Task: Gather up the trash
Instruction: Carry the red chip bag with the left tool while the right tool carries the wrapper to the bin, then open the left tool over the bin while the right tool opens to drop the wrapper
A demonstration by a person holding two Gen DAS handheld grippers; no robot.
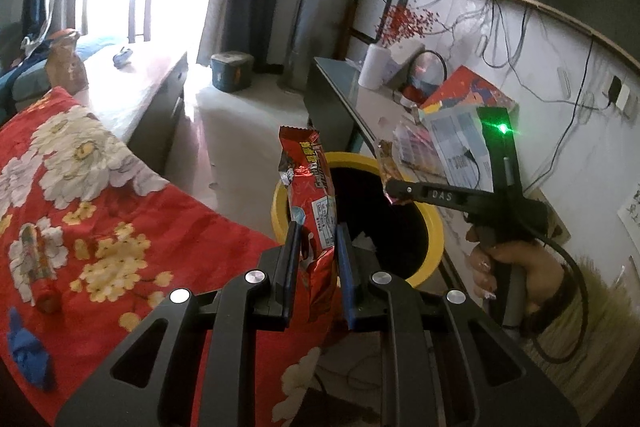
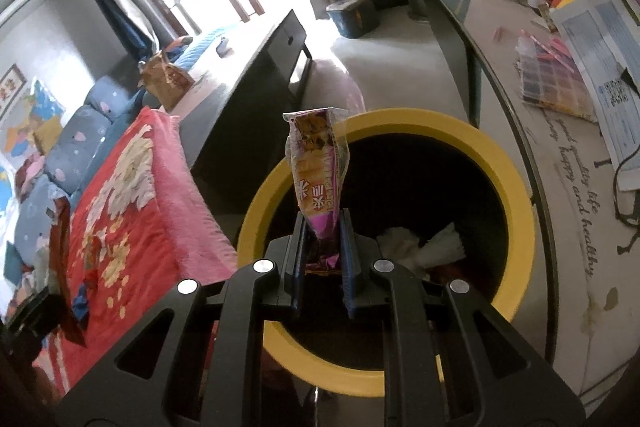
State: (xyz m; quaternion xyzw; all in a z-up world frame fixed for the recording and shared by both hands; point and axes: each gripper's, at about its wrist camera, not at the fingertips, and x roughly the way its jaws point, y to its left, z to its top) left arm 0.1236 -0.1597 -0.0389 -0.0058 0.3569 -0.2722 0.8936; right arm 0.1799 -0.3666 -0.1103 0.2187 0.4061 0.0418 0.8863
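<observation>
Holding two pieces of trash at a yellow-rimmed bin [image 2: 516, 195], one in each hand-held gripper. My left gripper [image 1: 318, 243] is clenched on a red snack wrapper [image 1: 310, 183], which stands upright between the pads, near the bin's rim on the bed side. My right gripper [image 2: 323, 239] is clamped on a purple and orange wrapper [image 2: 316, 167], hanging over the bin's dark opening, where crumpled white paper [image 2: 420, 243] already lies. More litter waits on the red floral blanket [image 1: 120, 211]: a small wrapped packet [image 1: 38, 267] and a blue scrap [image 1: 28, 351].

The risk, as I judge it, is on the left. That wrapper seems to sit over the rim, not the opening, so letting go now could drop it outside. Light foil may also cling to a pad or drift sideways as it falls.
</observation>
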